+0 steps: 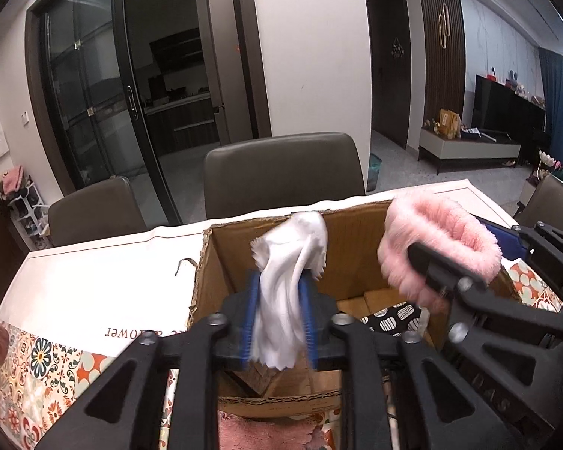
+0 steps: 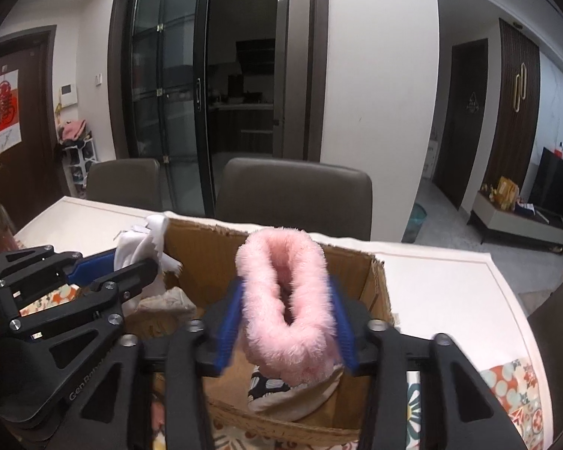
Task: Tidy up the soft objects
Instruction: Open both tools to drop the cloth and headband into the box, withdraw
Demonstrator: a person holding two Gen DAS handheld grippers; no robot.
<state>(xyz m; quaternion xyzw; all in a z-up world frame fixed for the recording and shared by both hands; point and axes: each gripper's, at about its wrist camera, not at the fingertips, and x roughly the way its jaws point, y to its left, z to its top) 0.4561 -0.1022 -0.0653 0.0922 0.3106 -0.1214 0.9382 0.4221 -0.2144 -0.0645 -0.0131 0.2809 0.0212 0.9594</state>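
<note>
Now we hold both grippers over the open box (image 1: 356, 247), which sits on the surface (image 1: 94, 285). Our left gripper (image 1: 279, 315) is clenched on a white cloth (image 1: 289, 273): the cloth runs lengthwise between the blue pads (image 1: 252, 311), its long axis along the fingers, the free end pointing up and away toward the box's far wall, its pinked edge flopping sideways. Our right gripper (image 2: 287, 322) grasps a pink fluffy slipper (image 2: 285, 300) above the box; the slipper stands with its long axis along the fingers, its opening facing the right camera and its far end pointing away toward the chair (image 2: 292, 195). Down inside the box lies a black-and-white patterned piece (image 1: 394, 317). A patterned mat (image 1: 37, 367) covers the near part of the surface.
</note>
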